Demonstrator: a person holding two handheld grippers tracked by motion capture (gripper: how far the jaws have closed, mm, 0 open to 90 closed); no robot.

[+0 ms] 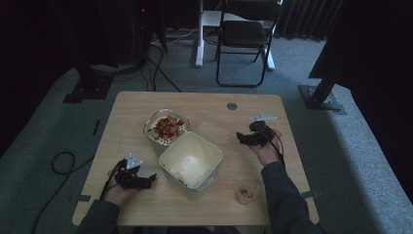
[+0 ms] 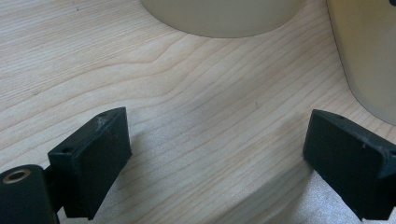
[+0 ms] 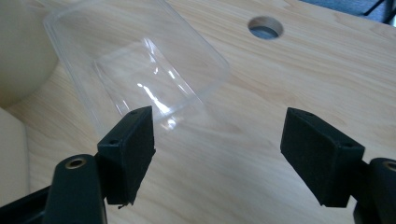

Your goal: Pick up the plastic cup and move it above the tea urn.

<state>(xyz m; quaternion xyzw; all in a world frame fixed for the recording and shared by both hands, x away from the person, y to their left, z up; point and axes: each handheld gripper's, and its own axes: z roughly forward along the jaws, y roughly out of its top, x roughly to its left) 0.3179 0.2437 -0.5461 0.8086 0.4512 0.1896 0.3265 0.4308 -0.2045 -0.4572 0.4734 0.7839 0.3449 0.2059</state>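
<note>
At the bottom of the high view, two forearms come in over the wooden table [image 1: 204,102]. Low and right of centre, a small clear cup [image 1: 247,190] with something pale inside stands just beside the right sleeve. At lower left, the left gripper [image 1: 146,179] rests on the table, pointing right toward a large cream tub [image 1: 191,160] near the middle of the frame. In the left gripper view its jaws stand wide apart with only bare wood between them; the tub's wall rises at the right edge of that frame, and a second cream container curves across the top.

Right of centre in the high view, the right gripper [image 1: 242,137] points left, its jaws spread and holding nothing. In the right gripper view a clear plastic lid [image 3: 135,65] lies flat on the table in the upper left, just beyond the left jaw.

Above and left of the tub, touching it, sits a food container [image 1: 166,127] filled with red and pale pieces. Farther up, a round hole [image 1: 232,106] marks the tabletop, and a black chair [image 1: 246,36] stands on the floor at the top.
</note>
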